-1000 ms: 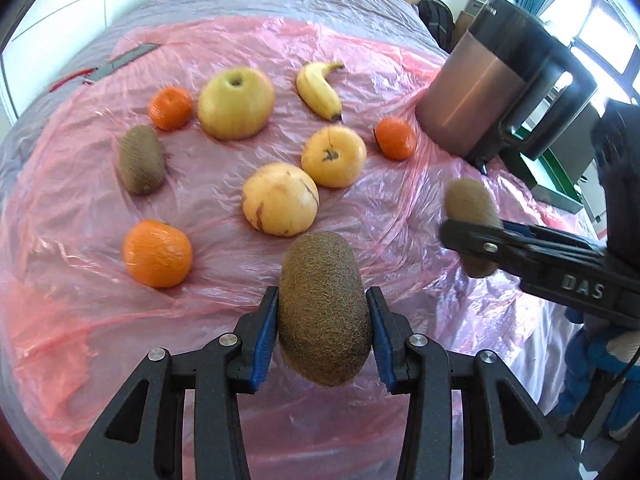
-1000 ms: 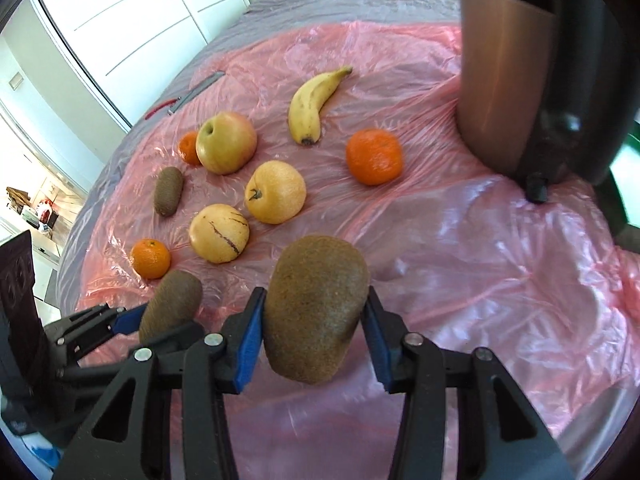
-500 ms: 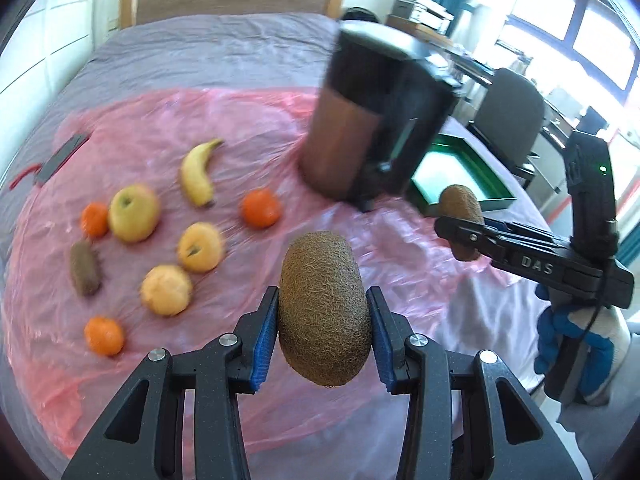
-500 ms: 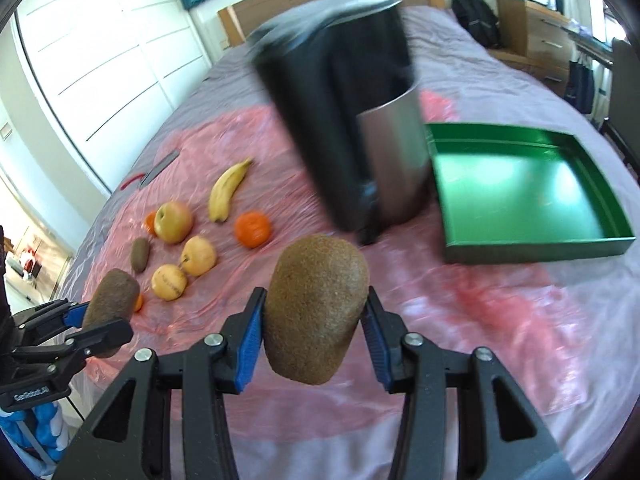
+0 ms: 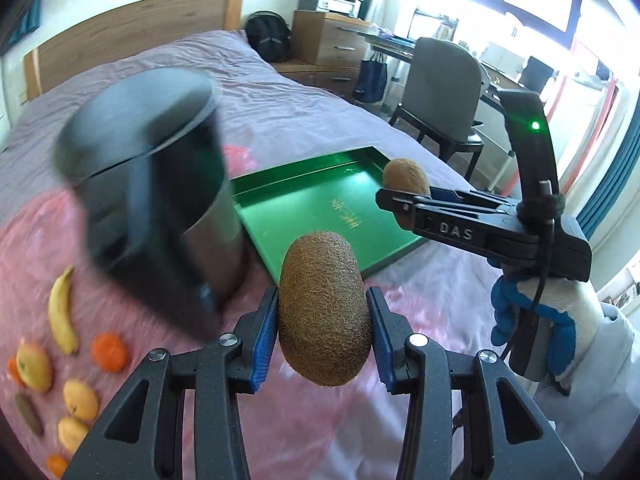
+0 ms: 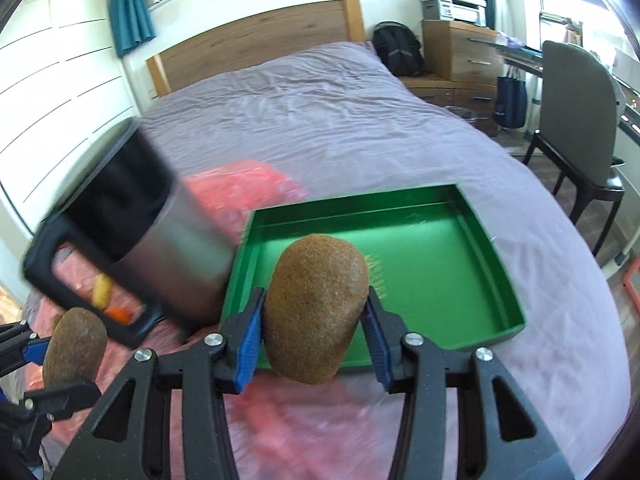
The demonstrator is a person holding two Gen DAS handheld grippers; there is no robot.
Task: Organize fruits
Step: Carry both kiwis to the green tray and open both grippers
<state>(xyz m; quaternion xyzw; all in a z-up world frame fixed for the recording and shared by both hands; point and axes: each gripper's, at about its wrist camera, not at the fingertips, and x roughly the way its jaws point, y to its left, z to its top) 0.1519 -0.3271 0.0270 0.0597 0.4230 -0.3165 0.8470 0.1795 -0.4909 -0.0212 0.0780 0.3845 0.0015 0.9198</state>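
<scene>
My left gripper (image 5: 323,330) is shut on a fuzzy brown kiwi (image 5: 323,308), held upright above the pink plastic sheet (image 5: 40,240). My right gripper (image 6: 316,330) is shut on a second kiwi (image 6: 316,308), hanging over the near rim of the green tray (image 6: 460,280). In the left wrist view the right gripper (image 5: 404,196) with its kiwi (image 5: 405,175) reaches over the tray's right side (image 5: 320,204). In the right wrist view the left gripper's kiwi (image 6: 74,348) shows at lower left. A banana (image 5: 61,316), oranges (image 5: 109,352), apples (image 5: 34,366) and another kiwi (image 5: 28,414) lie on the sheet, far left.
A tall black and steel kettle (image 5: 152,208) stands between the fruit and the tray, blurred. The tray sits on a purple bed (image 6: 320,120) with a wooden headboard (image 6: 256,40). A grey chair (image 6: 576,128), a dresser (image 6: 460,48) and a backpack (image 6: 398,48) stand beyond the bed's right side.
Both grippers have swung right and upward with their kiwis, away from the loose fruit, past the kettle. The green tray has come into view beneath them.
</scene>
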